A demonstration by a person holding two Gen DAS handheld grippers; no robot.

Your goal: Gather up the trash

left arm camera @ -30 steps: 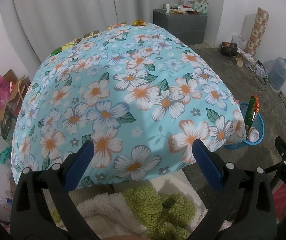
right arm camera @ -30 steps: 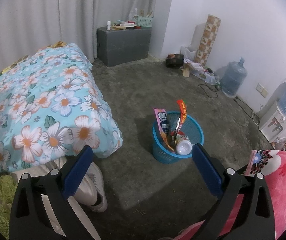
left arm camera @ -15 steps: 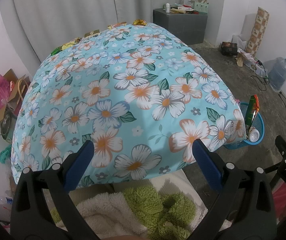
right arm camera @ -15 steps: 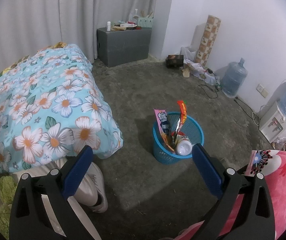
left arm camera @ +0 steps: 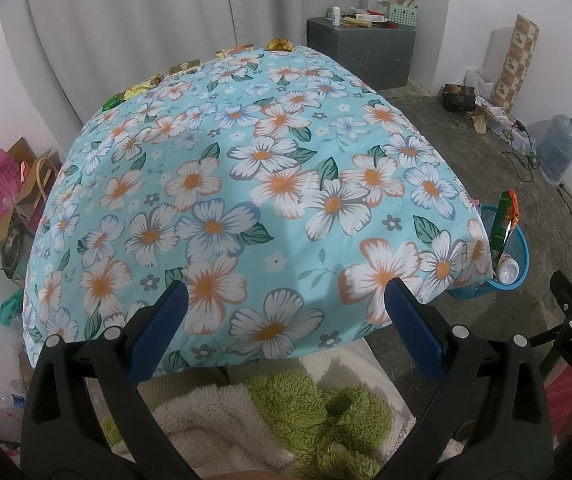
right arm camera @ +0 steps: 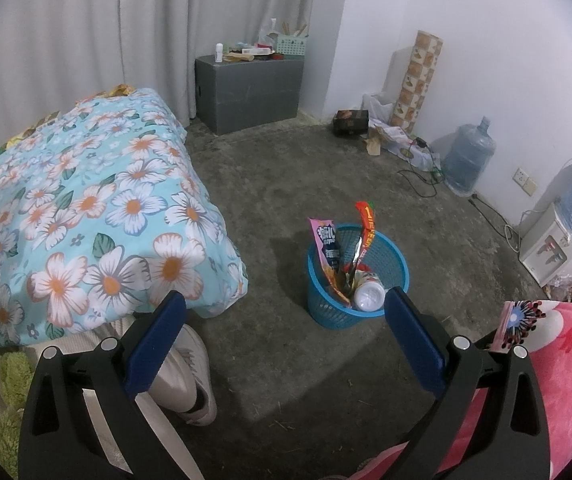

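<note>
A blue plastic basket stands on the concrete floor beside the bed, holding snack wrappers and a white bottle. It also shows in the left wrist view past the bed's corner. Several wrappers lie along the far edge of the floral bedspread. My left gripper is open and empty above the near end of the bed. My right gripper is open and empty, above the floor just short of the basket.
A grey cabinet with clutter stands by the curtain. A water jug, cables and a dispenser line the right wall. Boxes and bags sit left of the bed. A pink blanket lies at right; a shoe is below.
The right wrist view has shifted slightly, so the bed sits a little further right in it. Both grippers stay open and empty.
</note>
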